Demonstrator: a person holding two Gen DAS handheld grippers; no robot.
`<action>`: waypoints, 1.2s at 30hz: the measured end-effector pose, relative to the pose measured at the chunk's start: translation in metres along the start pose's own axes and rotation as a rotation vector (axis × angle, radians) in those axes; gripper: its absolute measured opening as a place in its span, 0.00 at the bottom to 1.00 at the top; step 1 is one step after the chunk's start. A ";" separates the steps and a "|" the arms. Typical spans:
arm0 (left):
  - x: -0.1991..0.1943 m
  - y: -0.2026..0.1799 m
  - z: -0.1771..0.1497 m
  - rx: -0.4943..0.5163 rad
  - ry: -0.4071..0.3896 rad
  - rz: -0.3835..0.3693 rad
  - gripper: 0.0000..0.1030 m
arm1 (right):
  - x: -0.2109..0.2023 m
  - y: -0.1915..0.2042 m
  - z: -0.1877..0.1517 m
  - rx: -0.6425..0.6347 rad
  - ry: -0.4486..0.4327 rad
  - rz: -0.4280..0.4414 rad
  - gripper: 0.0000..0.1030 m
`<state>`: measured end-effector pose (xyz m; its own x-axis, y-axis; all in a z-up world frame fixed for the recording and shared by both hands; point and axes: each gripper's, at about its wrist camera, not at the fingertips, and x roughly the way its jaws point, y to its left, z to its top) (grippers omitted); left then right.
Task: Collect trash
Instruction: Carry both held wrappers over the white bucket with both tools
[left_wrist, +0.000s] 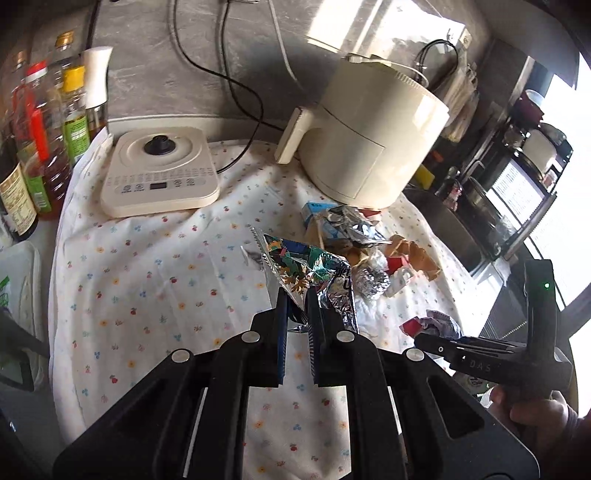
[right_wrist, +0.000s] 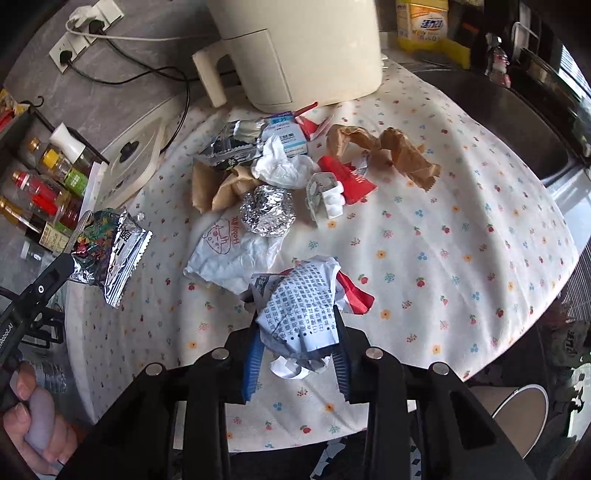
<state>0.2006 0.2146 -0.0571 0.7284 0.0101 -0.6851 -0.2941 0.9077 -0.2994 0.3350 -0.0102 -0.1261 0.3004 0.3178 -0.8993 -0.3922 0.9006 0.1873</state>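
Holding a foil snack wrapper (left_wrist: 310, 273) clamped in my left gripper (left_wrist: 297, 306) above the table (right_wrist: 461, 236), right gripper (right_wrist: 295, 332) jaws pinching crumpled printed paper (right_wrist: 301, 302); loose folds could slip free when lifted.

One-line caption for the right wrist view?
Right gripper closing on crumpled printed paper on the floral tablecloth.

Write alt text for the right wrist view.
The right gripper clasps a crumpled printed paper over a floral tablecloth. Beyond lie a foil ball, brown paper and a cream air fryer.
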 end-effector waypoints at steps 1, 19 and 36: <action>0.001 -0.004 0.002 0.019 0.001 -0.021 0.10 | -0.005 -0.004 -0.002 0.021 -0.014 -0.010 0.32; 0.049 -0.141 -0.002 0.310 0.091 -0.382 0.10 | -0.098 -0.111 -0.071 0.352 -0.168 -0.272 0.34; 0.058 -0.311 -0.077 0.483 0.181 -0.502 0.10 | -0.162 -0.245 -0.163 0.538 -0.215 -0.343 0.36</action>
<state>0.2868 -0.0996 -0.0549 0.5773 -0.4887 -0.6541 0.3861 0.8693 -0.3087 0.2410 -0.3310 -0.0904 0.5193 -0.0103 -0.8545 0.2269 0.9657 0.1263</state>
